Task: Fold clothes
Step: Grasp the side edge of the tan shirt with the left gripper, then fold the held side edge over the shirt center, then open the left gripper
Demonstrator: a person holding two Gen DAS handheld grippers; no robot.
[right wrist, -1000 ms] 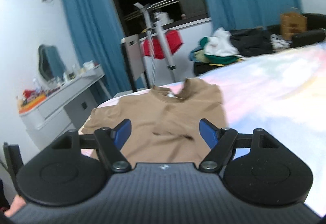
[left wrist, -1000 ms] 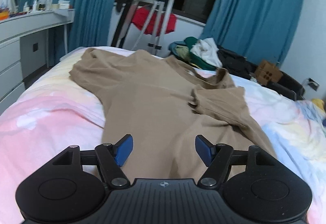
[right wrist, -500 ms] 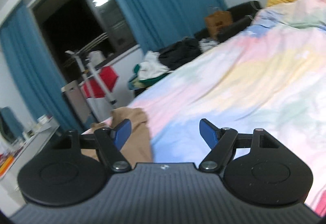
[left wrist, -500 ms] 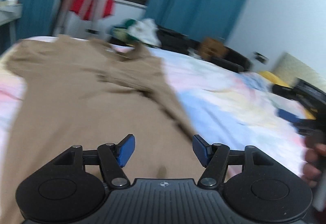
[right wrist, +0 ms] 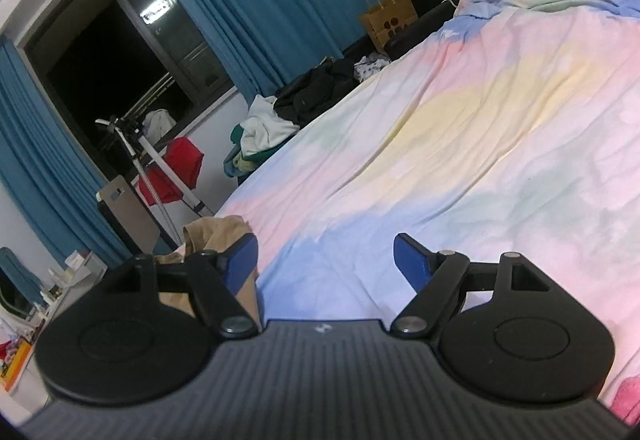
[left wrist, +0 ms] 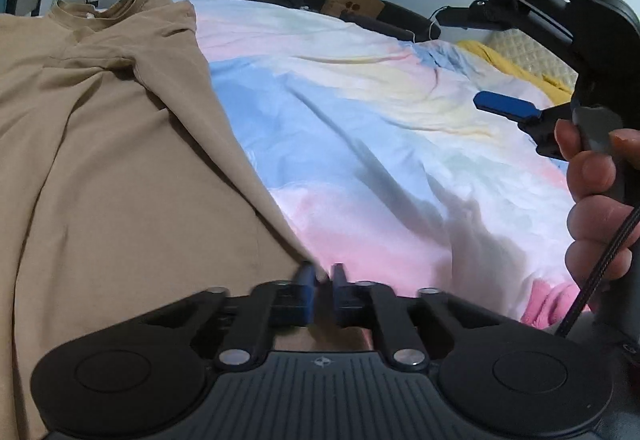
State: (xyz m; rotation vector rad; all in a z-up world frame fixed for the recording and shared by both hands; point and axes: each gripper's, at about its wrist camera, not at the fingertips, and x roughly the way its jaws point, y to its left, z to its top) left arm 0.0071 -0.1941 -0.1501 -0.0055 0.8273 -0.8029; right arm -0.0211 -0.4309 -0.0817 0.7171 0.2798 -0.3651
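Pinching the shirt hem corner, the left gripper sits nearly closed on thin, floppy cloth spread ahead and to its left on the bed. Right gripper hangs wide apart, holding nothing. Probably grab hems or shoulders; it'll droop.

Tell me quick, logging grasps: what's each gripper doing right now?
Left gripper: closed on the tan shirt's edge.
Right gripper: open, holding nothing.
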